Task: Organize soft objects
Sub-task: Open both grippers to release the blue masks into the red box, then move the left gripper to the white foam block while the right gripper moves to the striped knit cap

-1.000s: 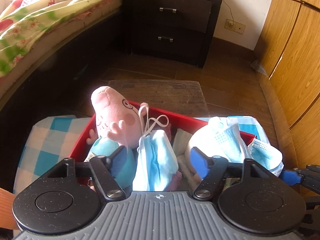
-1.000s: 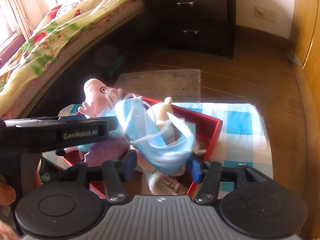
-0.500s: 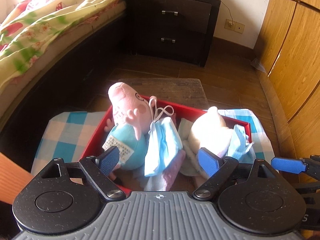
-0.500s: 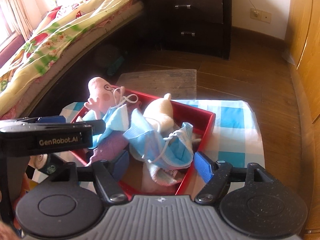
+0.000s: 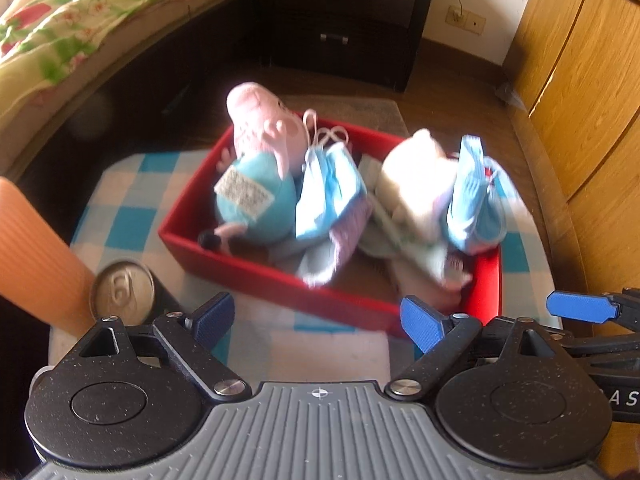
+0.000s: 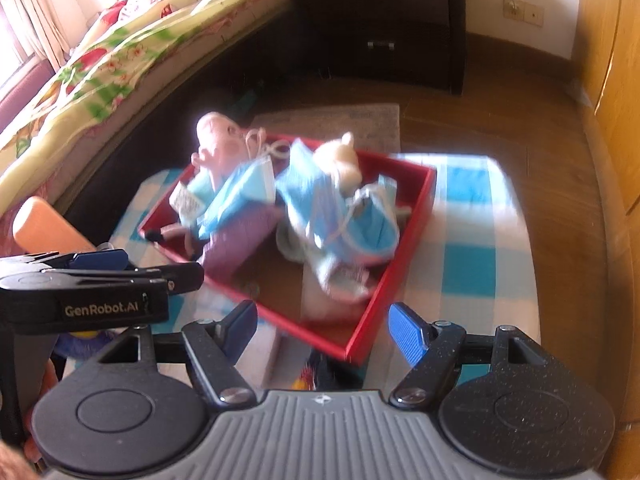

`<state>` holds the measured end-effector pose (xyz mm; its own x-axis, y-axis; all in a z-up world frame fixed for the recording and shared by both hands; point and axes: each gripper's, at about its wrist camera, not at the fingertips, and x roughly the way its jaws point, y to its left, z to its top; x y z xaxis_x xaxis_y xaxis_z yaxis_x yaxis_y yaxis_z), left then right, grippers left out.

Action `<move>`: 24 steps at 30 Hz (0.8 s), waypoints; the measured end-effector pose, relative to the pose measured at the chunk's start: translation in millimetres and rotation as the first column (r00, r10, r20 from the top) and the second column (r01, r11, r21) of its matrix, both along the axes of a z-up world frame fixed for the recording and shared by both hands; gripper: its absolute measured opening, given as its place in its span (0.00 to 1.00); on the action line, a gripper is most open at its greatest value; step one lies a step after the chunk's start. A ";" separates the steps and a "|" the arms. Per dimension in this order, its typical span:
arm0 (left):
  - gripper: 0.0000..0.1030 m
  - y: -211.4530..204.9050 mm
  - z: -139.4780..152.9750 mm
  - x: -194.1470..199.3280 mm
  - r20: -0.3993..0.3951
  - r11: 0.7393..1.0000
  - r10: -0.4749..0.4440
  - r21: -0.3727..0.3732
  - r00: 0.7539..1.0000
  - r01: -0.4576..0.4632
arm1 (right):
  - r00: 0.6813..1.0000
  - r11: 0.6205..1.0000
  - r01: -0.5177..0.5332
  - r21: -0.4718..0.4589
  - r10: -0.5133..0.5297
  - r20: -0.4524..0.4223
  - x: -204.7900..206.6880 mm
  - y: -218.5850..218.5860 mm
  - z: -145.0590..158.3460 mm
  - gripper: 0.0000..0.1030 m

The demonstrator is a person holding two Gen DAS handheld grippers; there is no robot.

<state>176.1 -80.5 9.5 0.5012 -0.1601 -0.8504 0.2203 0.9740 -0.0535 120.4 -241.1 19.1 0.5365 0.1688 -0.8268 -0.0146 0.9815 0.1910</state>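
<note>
Toys and masks sit heaped in the red box (image 5: 256, 276) on the checked counter (image 5: 120, 216), gathered there, I judge, to keep the soft things together; the pink pig plush (image 5: 260, 168) leans at its left end with a paper tag showing, the white plush (image 5: 408, 184) slumps right of middle, and crumpled blue face masks (image 5: 328, 196) lie between and beside them, one near the right wall; left gripper (image 5: 320, 316) and right gripper (image 6: 324, 328) hover near the box's front edge, fingers spread wide, holding nothing; a drink can (image 5: 120, 288) stands left of the box.
</note>
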 end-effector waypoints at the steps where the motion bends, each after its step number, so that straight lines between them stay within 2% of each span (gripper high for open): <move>1: 0.85 0.3 -2.8 -2.2 -0.008 1.000 0.001 0.007 1.000 -0.001 | 1.000 1.000 -0.006 -0.003 0.006 -0.006 -3.4 1.4 -2.2 0.49; 12: 0.85 0.9 -16.9 -16.5 -0.061 1.000 -0.009 0.009 0.998 0.010 | 0.999 1.000 -0.015 -0.005 0.015 -0.033 -26.1 2.1 -12.8 0.49; 24: 0.85 -20.4 -62.4 -0.9 -0.170 0.999 -0.022 0.024 0.985 0.026 | 0.995 0.999 -0.032 -0.033 0.029 -0.097 -26.3 3.6 -35.1 0.50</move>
<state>175.2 -100.8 -52.9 0.3460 -0.1466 -0.9267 0.2336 0.9701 -0.0663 94.1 -237.5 -16.1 0.4490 0.1542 -0.8801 -0.0278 0.9869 0.1588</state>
